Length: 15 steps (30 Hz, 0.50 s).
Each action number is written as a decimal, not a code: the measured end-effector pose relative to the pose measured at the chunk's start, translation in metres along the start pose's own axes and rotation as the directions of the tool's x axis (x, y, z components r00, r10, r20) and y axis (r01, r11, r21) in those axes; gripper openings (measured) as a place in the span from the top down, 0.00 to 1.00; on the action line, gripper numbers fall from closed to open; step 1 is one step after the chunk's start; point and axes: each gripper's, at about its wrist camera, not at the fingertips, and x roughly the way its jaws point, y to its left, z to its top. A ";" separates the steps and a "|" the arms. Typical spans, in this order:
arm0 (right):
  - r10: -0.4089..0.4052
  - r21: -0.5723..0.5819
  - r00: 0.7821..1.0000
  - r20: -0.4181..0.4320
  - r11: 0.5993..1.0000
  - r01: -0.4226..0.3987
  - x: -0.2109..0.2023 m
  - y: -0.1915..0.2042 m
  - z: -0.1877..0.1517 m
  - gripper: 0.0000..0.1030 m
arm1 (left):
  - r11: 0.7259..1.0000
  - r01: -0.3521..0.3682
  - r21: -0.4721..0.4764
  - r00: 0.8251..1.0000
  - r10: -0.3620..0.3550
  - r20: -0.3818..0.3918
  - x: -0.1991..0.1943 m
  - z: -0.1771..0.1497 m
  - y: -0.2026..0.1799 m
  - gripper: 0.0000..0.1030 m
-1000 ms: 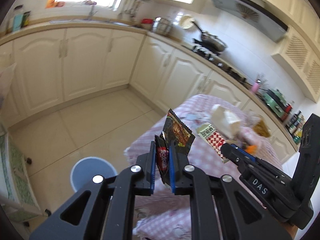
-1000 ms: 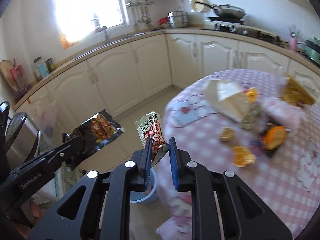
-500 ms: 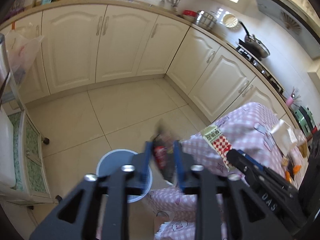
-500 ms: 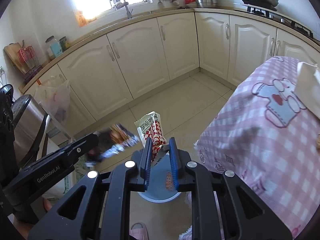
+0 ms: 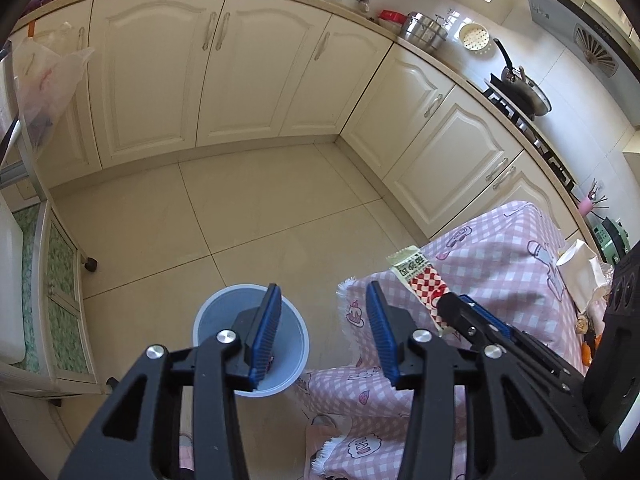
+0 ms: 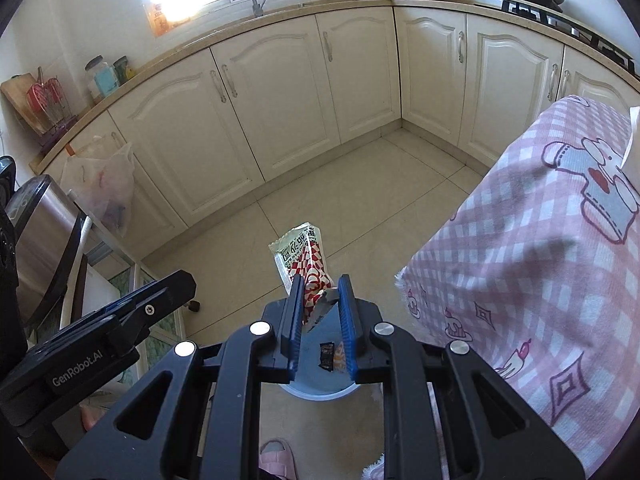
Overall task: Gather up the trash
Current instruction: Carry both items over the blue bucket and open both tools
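Left claw (image 5: 322, 322): blue pads parted, nothing between them; the jaws have just been opening. Seen from the left wrist, it hangs low in the centre of the frame over the tiled floor (image 5: 248, 220). The blue bin (image 5: 208, 316) sits directly behind the left pad, at lower centre-left, partly hidden by the finger. A dark scrap shows inside the bin beside that pad; too small to identify from this view.

Right claw (image 6: 320, 312): pads close together, clenched on the checked wrapper (image 6: 306, 256), a red-and-white sachet with a pale printed top. The wrapper stands up and forward out of the pads, its upper end free against the floor tiles. In the left wrist view the same wrapper (image 5: 420, 280) and claw tip enter from the right, in front of the pink tablecloth (image 5: 500, 264).

Through the gap of the right claw, low in the centre of the right wrist view, the bin's interior shows a small dark wrapper (image 6: 326, 356) lying in it, with an orange-tinted piece just beside it. Bin rim (image 6: 320, 394) visible below the pads.

The worktop under the pink checked cloth fills the right of both frames. Cream cabinets (image 6: 280, 100) run across the upper part. The left claw's body appears at lower left of the right wrist view.
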 end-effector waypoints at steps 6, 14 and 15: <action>0.020 -0.005 1.000 0.013 1.000 -0.020 0.003 0.007 0.003 0.84 | 1.000 0.001 -0.023 1.000 -0.001 0.012 -0.006 0.002 0.007 0.54; 0.065 0.002 0.995 0.077 0.998 -0.066 0.006 0.016 0.016 0.71 | 0.998 -0.003 -0.063 0.999 0.007 0.053 -0.019 0.014 0.017 0.52; 0.061 0.000 0.995 0.080 0.998 -0.062 0.006 0.017 0.018 0.69 | 0.998 -0.004 -0.061 0.998 0.007 0.055 -0.020 0.015 0.016 0.52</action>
